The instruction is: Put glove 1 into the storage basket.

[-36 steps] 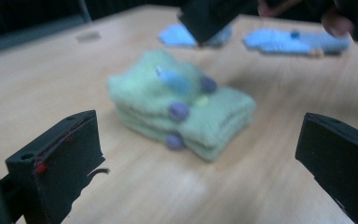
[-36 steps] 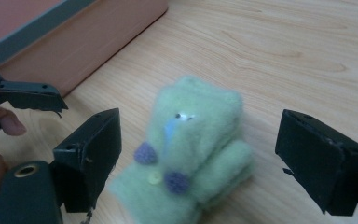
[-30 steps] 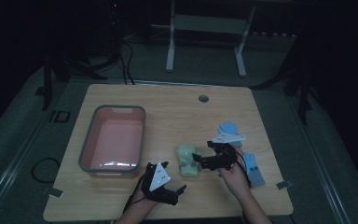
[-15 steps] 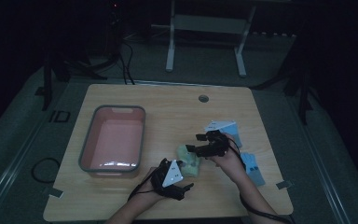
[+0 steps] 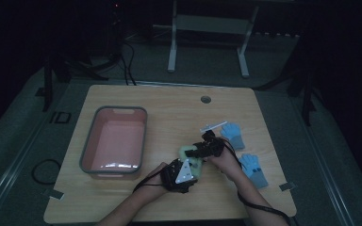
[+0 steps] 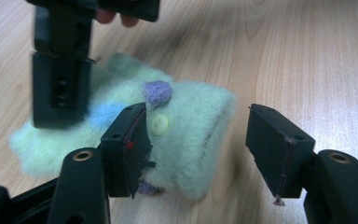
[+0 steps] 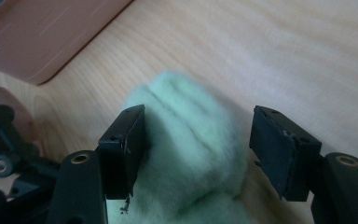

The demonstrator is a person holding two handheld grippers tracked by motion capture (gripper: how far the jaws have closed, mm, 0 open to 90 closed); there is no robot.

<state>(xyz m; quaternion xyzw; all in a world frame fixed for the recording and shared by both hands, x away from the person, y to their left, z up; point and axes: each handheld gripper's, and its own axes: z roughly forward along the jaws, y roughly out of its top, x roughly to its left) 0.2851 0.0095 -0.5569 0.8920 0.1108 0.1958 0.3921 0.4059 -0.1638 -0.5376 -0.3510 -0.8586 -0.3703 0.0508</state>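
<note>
A pale green woolly mitten with a button and purple and blue spots lies on the wooden table, near its front. My left gripper comes at it from the near side. In the left gripper view the jaws straddle the mitten; they have just been closing, one pad is against the wool and the other is clear of it. My right gripper reaches in from the right. Its jaws have also just been narrowing around the mitten's end, with a gap on one side.
A pink bin with a grey rim stands left of the mitten. Two blue gloves lie at the right side of the table. A round cable hole sits near the far edge. The person's forearms enter from the bottom.
Both grippers have moved in onto the green mitten, the left from the near left, the right from the right. Both pairs of jaws stand narrower than before.
</note>
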